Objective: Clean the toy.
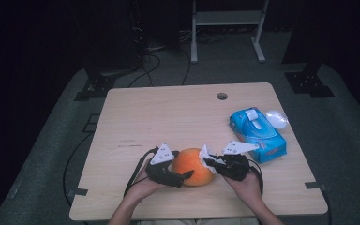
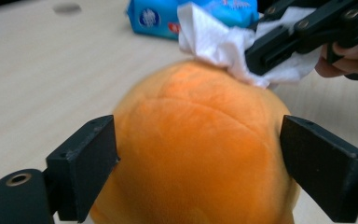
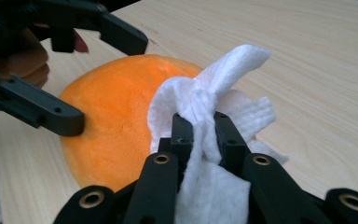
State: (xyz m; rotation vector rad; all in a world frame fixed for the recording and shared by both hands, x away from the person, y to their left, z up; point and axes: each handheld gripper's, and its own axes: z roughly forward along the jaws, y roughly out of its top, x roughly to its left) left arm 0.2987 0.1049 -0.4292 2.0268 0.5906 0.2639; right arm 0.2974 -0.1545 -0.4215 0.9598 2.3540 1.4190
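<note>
Near the front edge of the pale wooden desk (image 1: 136,112), midway along it: a round orange plush fruit (image 1: 193,167). Left gripper (image 1: 183,176) astride it, fingers (image 2: 86,161) spread wide either side, barely touching or just clear, cannot tell. Right gripper (image 1: 209,162) clamped tight on a crumpled white tissue (image 3: 205,121), pressed to the fruit's right upper flank. No clear long axis. Toward the right edge, a blue soft tissue pack (image 1: 258,133); printing too blurred to read.

orange plush ball (image 1: 193,167) between tools
</note>
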